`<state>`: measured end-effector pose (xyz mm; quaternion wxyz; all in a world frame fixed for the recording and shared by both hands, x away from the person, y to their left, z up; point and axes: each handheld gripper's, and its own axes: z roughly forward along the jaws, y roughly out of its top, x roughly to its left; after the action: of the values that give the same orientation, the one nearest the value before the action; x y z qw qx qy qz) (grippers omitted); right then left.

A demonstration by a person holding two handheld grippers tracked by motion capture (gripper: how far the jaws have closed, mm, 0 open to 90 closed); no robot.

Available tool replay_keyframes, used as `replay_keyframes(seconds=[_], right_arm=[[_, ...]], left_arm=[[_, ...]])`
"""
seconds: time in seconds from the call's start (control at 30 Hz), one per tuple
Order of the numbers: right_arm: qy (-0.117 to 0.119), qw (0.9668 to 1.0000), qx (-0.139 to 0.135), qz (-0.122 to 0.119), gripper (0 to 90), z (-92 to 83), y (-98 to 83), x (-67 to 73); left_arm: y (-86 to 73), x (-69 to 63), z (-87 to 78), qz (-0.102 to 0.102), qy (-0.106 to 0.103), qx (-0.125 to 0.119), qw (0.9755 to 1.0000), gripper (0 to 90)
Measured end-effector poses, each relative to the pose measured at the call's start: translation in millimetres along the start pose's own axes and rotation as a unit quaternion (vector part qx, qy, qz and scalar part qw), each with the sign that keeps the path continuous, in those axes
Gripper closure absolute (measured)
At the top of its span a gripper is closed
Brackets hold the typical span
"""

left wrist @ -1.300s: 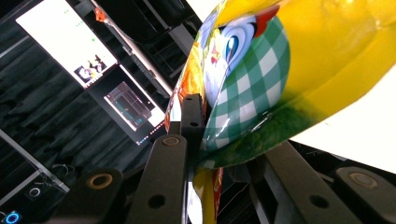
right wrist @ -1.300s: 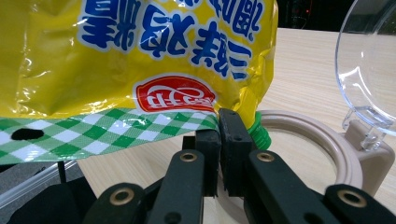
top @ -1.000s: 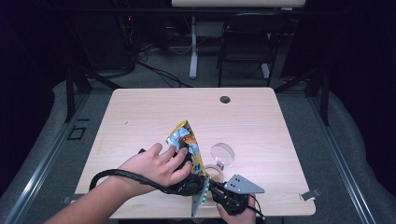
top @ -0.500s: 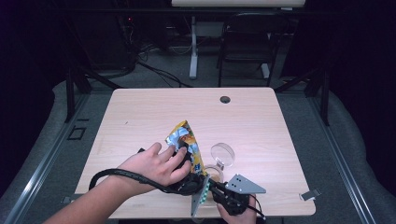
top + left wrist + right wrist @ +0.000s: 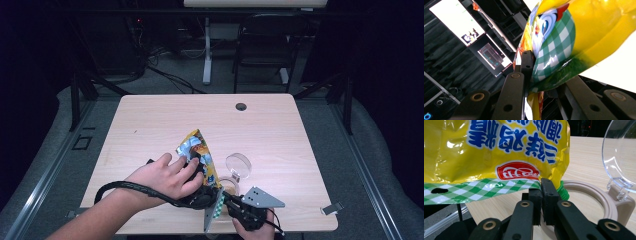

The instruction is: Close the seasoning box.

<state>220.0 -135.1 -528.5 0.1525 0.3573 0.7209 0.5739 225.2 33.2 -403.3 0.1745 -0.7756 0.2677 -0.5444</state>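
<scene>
1. One snack bag (yellow, green-check seal strip), held up above the near half of the table, tilted, top corner pointing away from the person.
2. Two grippers, both clamped on the bag: left gripper grips its body with the left hand around it; right gripper pinches the checked bottom edge.
3. One container: beige ring rim, clear hinged lid standing open, just right of the bag. Contents can't be made out.
4. Versus the earlier frames: bag, hands and container unchanged.
</scene>
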Motion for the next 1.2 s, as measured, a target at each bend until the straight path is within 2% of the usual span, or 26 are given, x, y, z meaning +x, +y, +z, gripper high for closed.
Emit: replay_keyframes(seconds=[0.33, 0.43, 0.53, 0.63, 0.77, 0.8, 0.83, 1.0, 1.2], right_arm=[[0.000, 1.0000, 0.000, 0.000, 87.3, -0.2, 0.0, 0.0], [-0.002, 1.0000, 0.002, -0.003, 87.4, 0.0, -0.2, 0.2], [-0.004, 0.9999, 0.003, -0.009, 87.4, 0.1, -0.1, 0.9], [-0.018, 0.9993, 0.008, -0.033, 87.6, 0.0, 0.2, 3.8], [-0.033, 0.9975, 0.012, -0.061, 87.7, 0.7, 0.4, 7.9], [-0.035, 0.9969, 0.015, -0.068, 87.7, 0.6, 0.6, 8.3], [-0.039, 0.9964, 0.015, -0.074, 87.8, 0.9, 0.5, 9.5], [-0.043, 0.9955, 0.017, -0.083, 87.8, 2.1, 0.0, 11.4], [-0.049, 0.9942, 0.020, -0.094, 87.9, 2.8, 0.1, 13.0]], left_arm=[[-0.3, -1.3, 0.7, -0.002, 0.004, -0.001, 1.0000, 80.0], [-0.5, -1.8, 1.0, -0.003, -0.001, 0.000, 1.0000, 80.1], [-1.1, -3.0, 2.3, -0.008, -0.004, 0.001, 1.0000, 80.3], [-1.1, -5.7, 3.8, -0.012, -0.004, 0.001, 0.9999, 80.7], [-3.4, -11.6, 6.9, -0.025, -0.006, -0.002, 0.9997, 81.1], [-4.5, -13.6, 6.9, -0.035, -0.016, 0.003, 0.9992, 81.1], [-4.8, -14.3, 7.6, -0.033, -0.013, 0.000, 0.9994, 81.2], [-7.1, -21.2, 10.4, -0.052, -0.022, -0.002, 0.9984, 81.5], [-12.1, -30.1, 14.5, -0.080, -0.037, -0.007, 0.9961, 81.4]])
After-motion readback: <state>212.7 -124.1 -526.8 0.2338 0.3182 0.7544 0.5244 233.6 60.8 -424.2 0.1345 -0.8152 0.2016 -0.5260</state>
